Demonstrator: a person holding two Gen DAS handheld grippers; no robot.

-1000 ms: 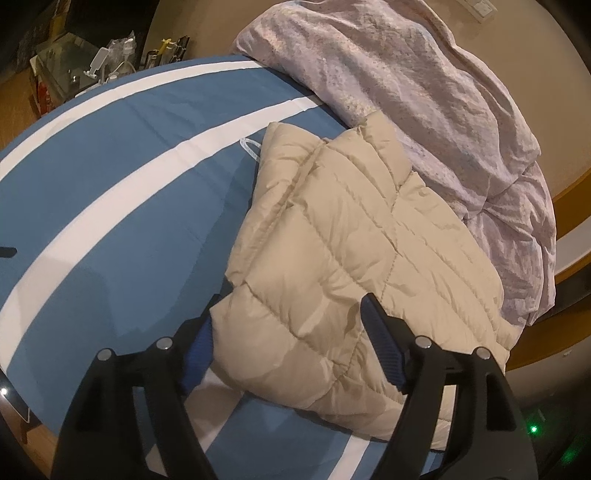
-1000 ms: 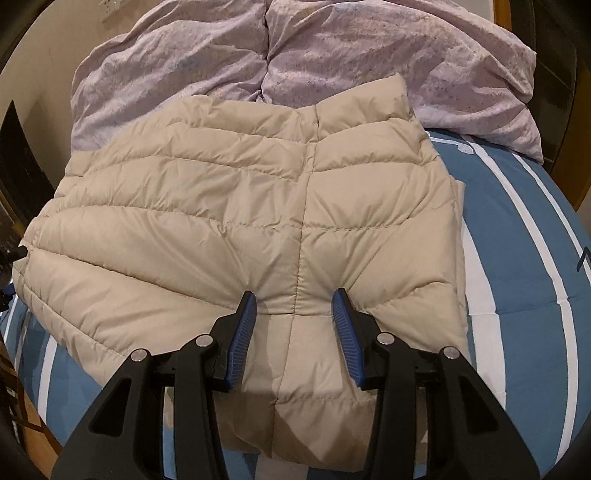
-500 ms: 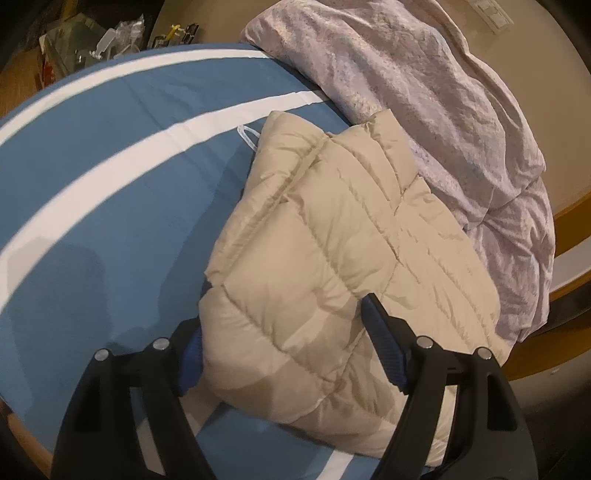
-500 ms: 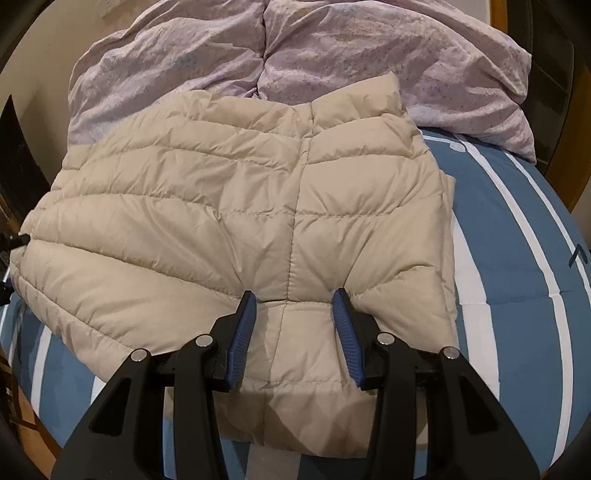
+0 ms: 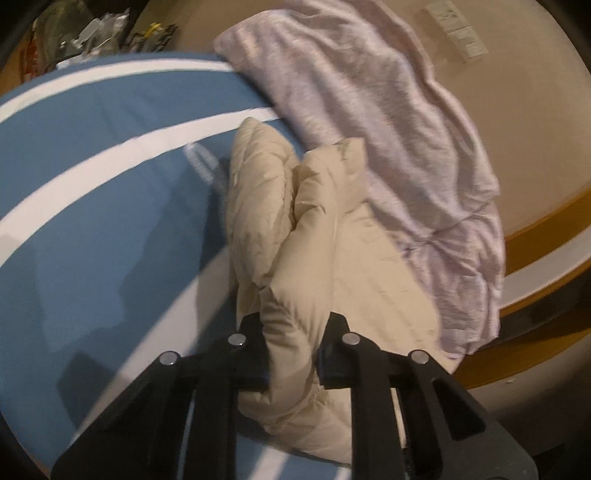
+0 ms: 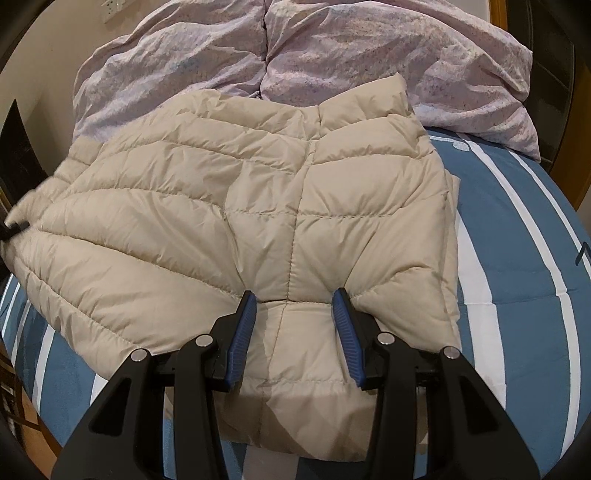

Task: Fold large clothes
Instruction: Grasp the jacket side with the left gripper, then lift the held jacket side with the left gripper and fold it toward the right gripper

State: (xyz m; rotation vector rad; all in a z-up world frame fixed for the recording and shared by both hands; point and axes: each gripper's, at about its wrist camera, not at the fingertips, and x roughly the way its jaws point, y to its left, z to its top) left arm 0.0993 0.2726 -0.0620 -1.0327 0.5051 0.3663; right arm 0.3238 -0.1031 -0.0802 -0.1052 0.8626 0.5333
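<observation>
A beige quilted puffer jacket point(image 6: 258, 206) lies spread on the blue and white striped bedcover point(image 6: 517, 258). My right gripper point(image 6: 293, 306) sits at the jacket's near hem, its blue pads pinching a thick bunch of the padding, with creases running in to both fingertips. In the left wrist view the jacket point(image 5: 295, 229) is bunched into an upright fold. My left gripper point(image 5: 291, 332) is closing on that fold at the jacket's side edge, and the fabric is squeezed between its jaws. This view is blurred.
A crumpled lilac duvet point(image 6: 332, 55) is heaped at the head of the bed, touching the jacket's far edge. A wooden bed frame point(image 5: 535, 229) and beige wall lie beyond it. Clutter point(image 5: 92, 22) stands on the floor past the bed's far corner.
My left gripper's jaws have closed from wide open onto the jacket's side edge and lifted it, bunching it into a ridge. The right gripper has stayed put.
</observation>
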